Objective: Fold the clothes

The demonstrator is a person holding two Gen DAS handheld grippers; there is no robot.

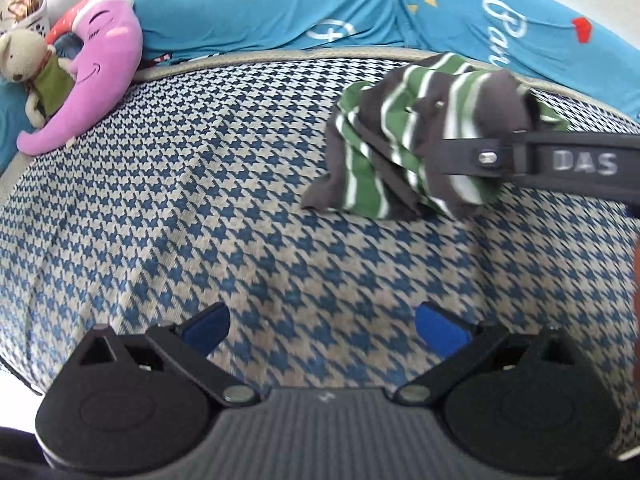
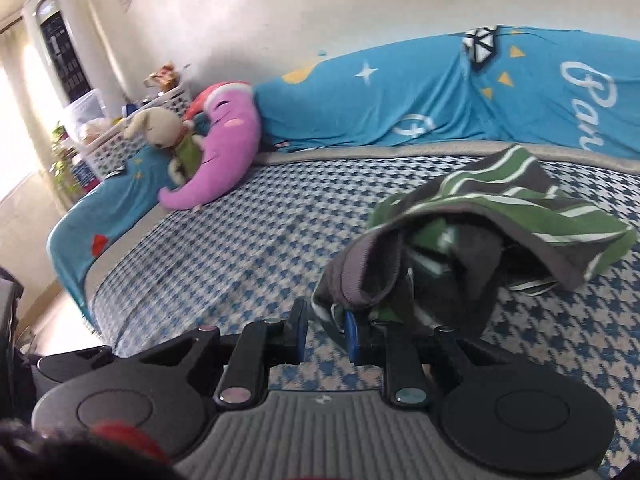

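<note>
Lying crumpled on the bed (image 1: 200, 200), the green, grey and white striped garment (image 1: 400, 140) sat toward the far right of the houndstooth blue-and-beige cover, close to the beige piped edge of the mattress. From the right wrist view the right gripper (image 2: 325, 330) had its jaws a little apart, with a grey ribbed hem of the garment draped over the right-hand blue pad (image 2: 352, 334); whether the pads actually pinched cloth could not be told. Part of the garment was lifted off the cover and folded over itself above that gripper. In the left wrist view one black finger of the right gripper, marked "DAS", lay across the garment's right side. The left gripper (image 1: 322, 330) hovered over bare bedcover, well apart from the garment, jaws wide apart and empty, blue pads (image 1: 440, 332) visible on both fingers. Behind the bed, a blue printed sheet (image 1: 260, 12) with white stars and lettering covered the raised back. At the far left corner a pink plush moon (image 1: 108, 68) leaned with a beige plush bear (image 1: 28, 56) in a green top against it. A white plastic basket (image 2: 120, 144) stood behind them, and a tall white appliance (image 2: 60, 40) stood by the wall.
</note>
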